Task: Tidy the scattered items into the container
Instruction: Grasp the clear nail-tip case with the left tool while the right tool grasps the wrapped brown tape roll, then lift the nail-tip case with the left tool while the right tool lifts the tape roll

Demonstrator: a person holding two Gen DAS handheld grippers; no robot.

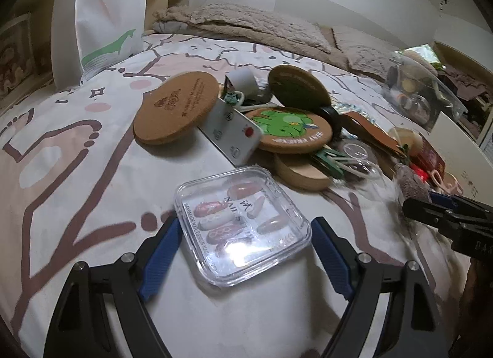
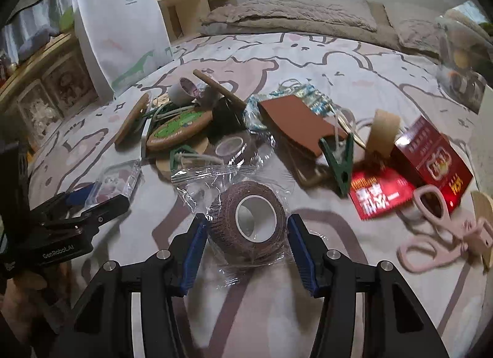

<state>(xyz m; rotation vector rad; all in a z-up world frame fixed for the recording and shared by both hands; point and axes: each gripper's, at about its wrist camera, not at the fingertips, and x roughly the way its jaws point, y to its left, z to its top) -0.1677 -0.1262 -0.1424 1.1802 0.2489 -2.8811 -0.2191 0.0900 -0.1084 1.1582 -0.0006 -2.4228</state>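
Note:
A clear square box of press-on nails [image 1: 237, 241] sits between the blue pads of my left gripper [image 1: 245, 221], and both pads touch its corners. The right wrist view shows that box [image 2: 118, 181] tilted in the left gripper [image 2: 89, 201]. My right gripper [image 2: 248, 222] is shut on a brown bandage roll [image 2: 226, 204] in a clear wrapper, just over the bedspread. In the left wrist view the right gripper [image 1: 419, 201] and the roll [image 1: 413, 184] sit at the right edge. A clear plastic container [image 1: 425, 93] with items inside stands at the far right of the bed.
A pile lies mid-bed: cork coasters [image 1: 175, 105], a white remote [image 1: 231, 130], green clothespins [image 2: 337, 161], a brown leather piece [image 2: 295, 124], tape rolls. Red boxes [image 2: 431, 158] and pink scissors [image 2: 431, 222] lie to the right. A white paper bag [image 2: 120, 25] stands at the far left.

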